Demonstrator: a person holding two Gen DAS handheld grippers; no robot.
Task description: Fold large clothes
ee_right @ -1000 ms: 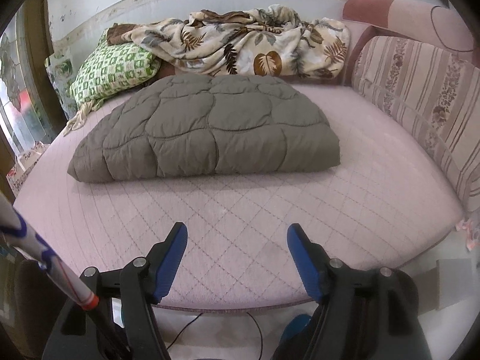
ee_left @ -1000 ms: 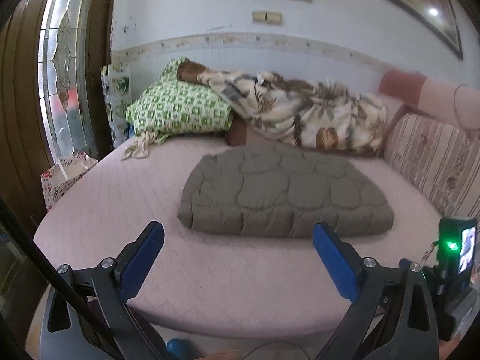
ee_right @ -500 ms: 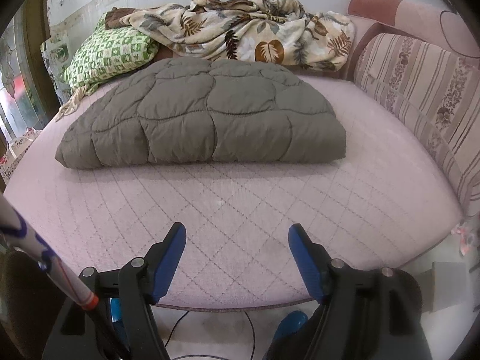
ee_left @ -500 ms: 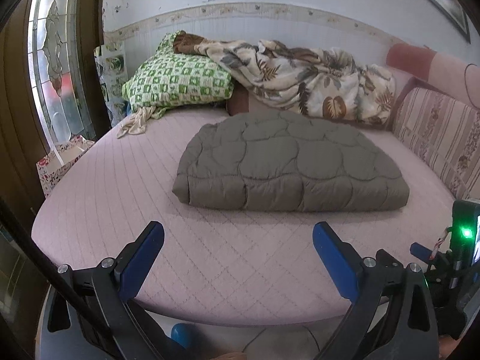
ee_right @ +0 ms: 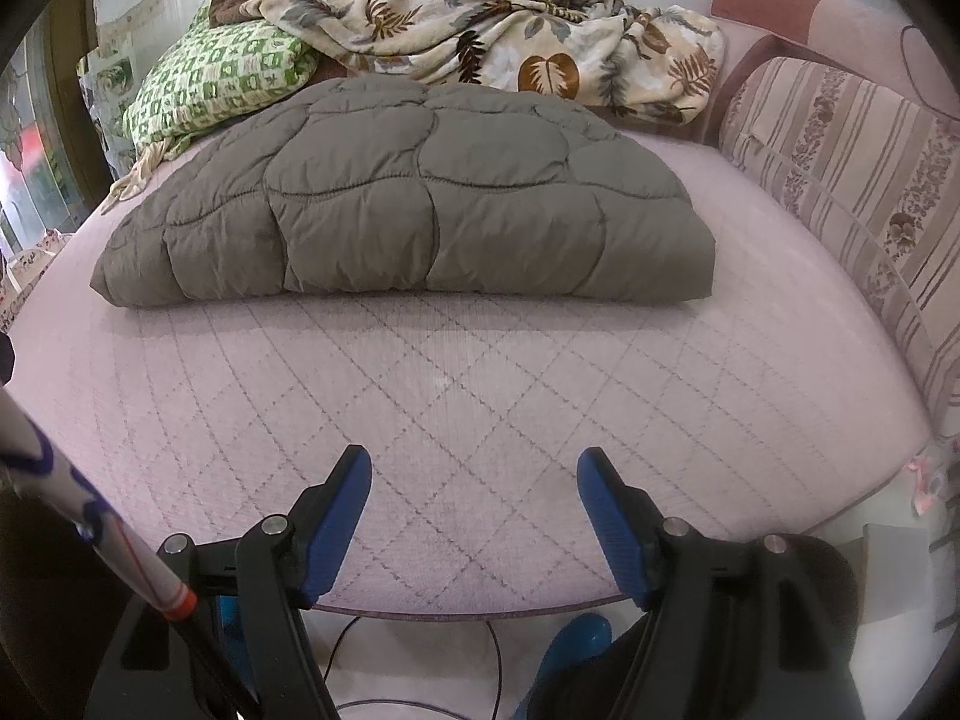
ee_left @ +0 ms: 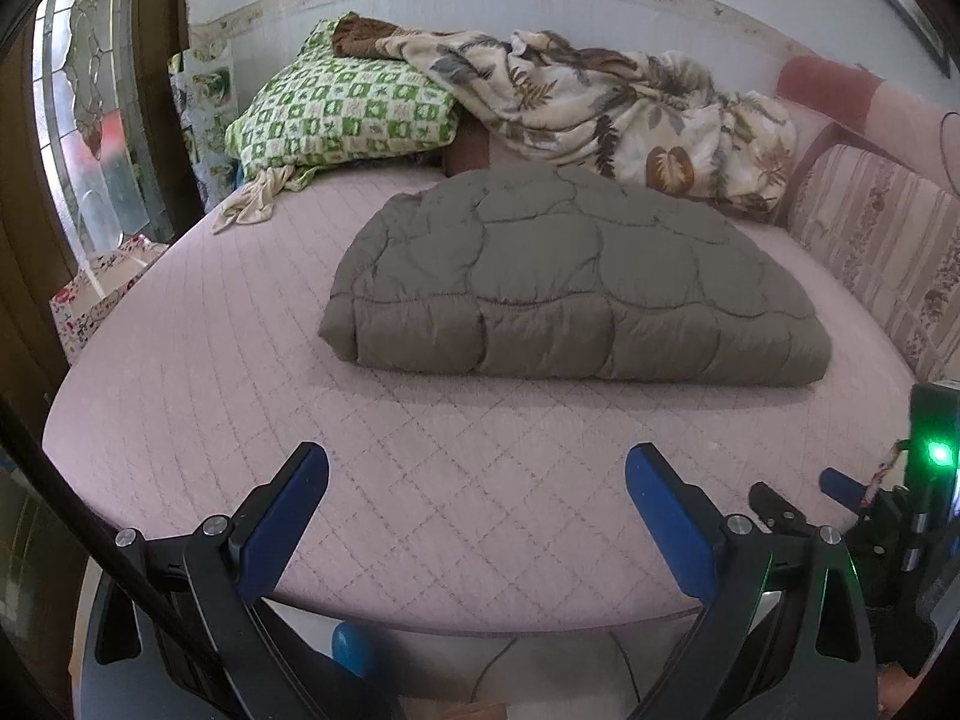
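Left wrist view: left gripper [ee_left: 477, 480] jaws wide apart, nothing between them, hovering over the near edge of the bed [ee_left: 180, 396]. The grey quilted coat [ee_left: 570, 282] lies mid-bed, already folded into a thick block, well apart from the blue pads. Versus a second ago the coat sits bigger and lower in frame and the wall fills less of the view, so this gripper has come down and tipped toward the bed. Right edge shows the other gripper's body with a green light [ee_left: 939, 454]. Behind the coat: green checked pillow [ee_left: 342, 114], leaf-print blanket [ee_left: 600, 102], striped cushion [ee_left: 876, 252].

Right wrist view: right gripper [ee_right: 474, 474] also wide, empty, over bare pink bed cover [ee_right: 480, 396]. Grey quilted coat's [ee_right: 420, 198] near folded edge is ahead of the pads, not touching. Coat has grown in frame here too, so this gripper has closed in a little, jaw gap about unchanged. A white stick with red band [ee_right: 90, 528] crosses the lower left. Cable visible on the floor [ee_right: 420, 660] under the bed edge.

Judgement: both grippers are on approach, no contact yet. The coat looks folded at least once; the next step is likely grabbing the near edge or the ends for another fold. The bulky padding may spring back open.
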